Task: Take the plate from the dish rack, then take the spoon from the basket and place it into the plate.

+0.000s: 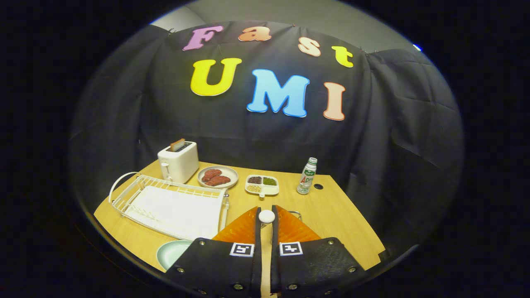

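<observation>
My gripper [266, 210] is shut on a white spoon [266, 216]. Its rounded end pokes up at the fingertips, and its pale handle runs back between the two fingers. A pale green plate [170, 253] lies on the wooden table just left of the fingers, in front of the white wire dish rack [174, 203]. The rack holds only its white tray. A bit of wire from the basket [295, 213] peeks out behind the right finger; the rest of it is hidden.
Along the back of the table [331, 215] stand a white toaster [179, 162] with a slice of toast, a plate of red meat [218, 177], a divided dish of grains [262, 185] and a small bottle [307, 176]. The table's right edge is close.
</observation>
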